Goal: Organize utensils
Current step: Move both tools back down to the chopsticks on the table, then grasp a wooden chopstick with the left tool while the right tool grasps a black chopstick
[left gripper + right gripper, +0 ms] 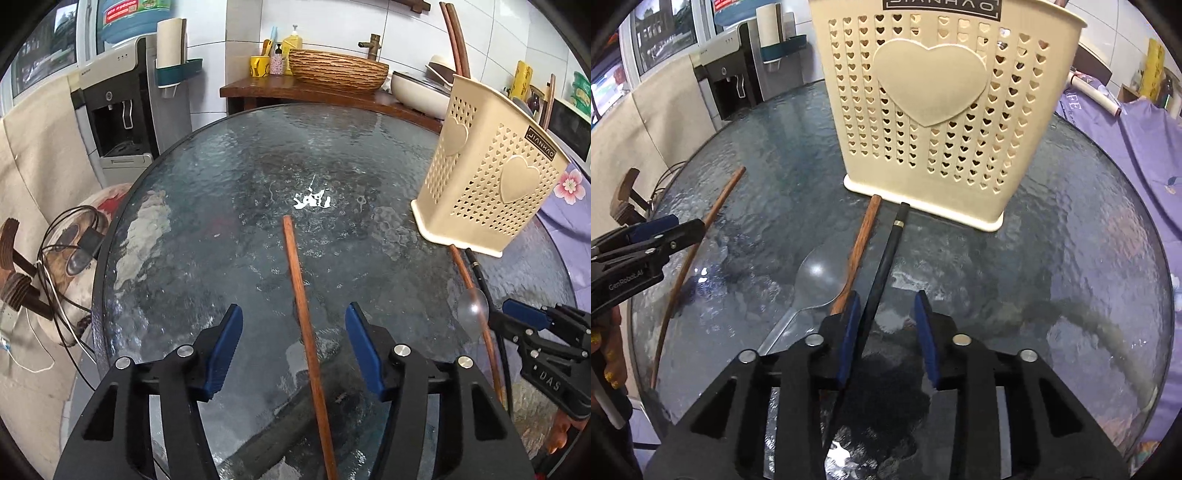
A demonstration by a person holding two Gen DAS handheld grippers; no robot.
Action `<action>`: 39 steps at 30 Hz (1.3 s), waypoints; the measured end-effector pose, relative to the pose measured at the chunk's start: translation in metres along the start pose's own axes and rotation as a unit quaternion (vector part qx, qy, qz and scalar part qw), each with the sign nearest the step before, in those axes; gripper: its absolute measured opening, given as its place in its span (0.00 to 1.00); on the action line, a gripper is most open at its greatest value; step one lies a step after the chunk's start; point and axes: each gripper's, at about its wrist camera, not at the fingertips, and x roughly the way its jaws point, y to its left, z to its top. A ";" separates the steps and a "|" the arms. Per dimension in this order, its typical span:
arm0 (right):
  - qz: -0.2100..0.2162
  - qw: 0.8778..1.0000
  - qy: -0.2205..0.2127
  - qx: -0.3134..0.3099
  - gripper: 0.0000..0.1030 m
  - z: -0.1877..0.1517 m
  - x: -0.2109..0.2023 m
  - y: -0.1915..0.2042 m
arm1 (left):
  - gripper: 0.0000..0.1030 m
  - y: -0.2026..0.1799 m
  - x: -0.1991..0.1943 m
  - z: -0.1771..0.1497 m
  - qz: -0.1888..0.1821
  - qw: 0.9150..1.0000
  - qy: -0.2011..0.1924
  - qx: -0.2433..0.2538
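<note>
A brown wooden chopstick (pixel 304 314) is being straddled by the left gripper (pixel 293 347) on the round glass table (pixel 207 206), the blue pads standing clear of it on either side. A black chopstick (pixel 882 269) is being framed by the right gripper (pixel 888 332), whose jaws are parted and not pressing it. A second wooden chopstick (pixel 858 243) and a clear plastic spoon (pixel 816 273) are lying just left of it, their tips near the cream utensil holder (pixel 934 110).
</note>
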 end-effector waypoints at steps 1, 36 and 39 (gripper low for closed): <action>0.001 1.000 0.001 0.004 0.28 0.002 0.001 -0.002 | 0.55 0.000 0.002 0.001 0.003 1.000 0.002 0.002; 0.019 0.999 -0.005 0.025 0.08 0.040 0.029 -0.006 | 0.07 -0.033 0.040 0.036 0.035 0.998 0.021 0.048; 0.038 0.999 -0.013 0.036 0.08 0.036 0.027 -0.014 | 0.07 -0.035 0.040 0.036 0.027 0.998 0.022 0.043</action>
